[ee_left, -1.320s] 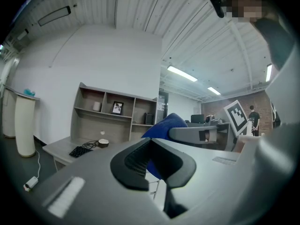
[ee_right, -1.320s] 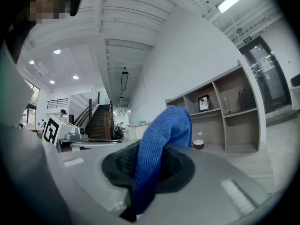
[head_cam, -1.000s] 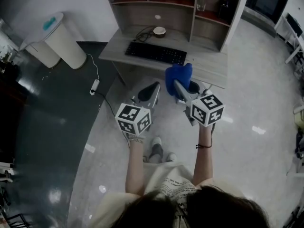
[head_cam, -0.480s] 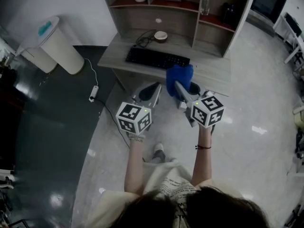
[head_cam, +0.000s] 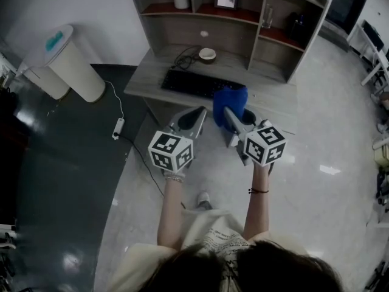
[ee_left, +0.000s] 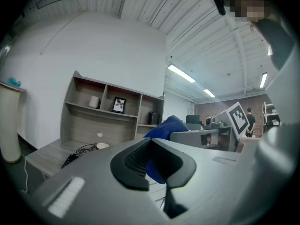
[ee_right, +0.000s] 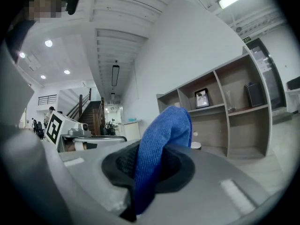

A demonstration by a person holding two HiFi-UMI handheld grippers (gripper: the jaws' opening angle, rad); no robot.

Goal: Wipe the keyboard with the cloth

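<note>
— Where is the cloth held?
— The blue cloth (head_cam: 230,99) is clamped in the right gripper (head_cam: 228,111). Its jaws are closed on a fold, and most of the fabric is left standing past the tips. The left gripper (head_cam: 196,115) is drawn together with nothing in it.
— And the keyboard?
— The black keyboard (head_cam: 202,84) is laid on the desk (head_cam: 152,81), farther off and slightly left of the cloth, not yet touched.
— How should the approach be made?
— The cloth is best carried forward and lowered until its loose part, not the jaw tips, is pressed on the keys. Light strokes along the rows are advised, and the cable (head_cam: 185,56) and bowl (head_cam: 207,55) on the far side should be avoided
</note>
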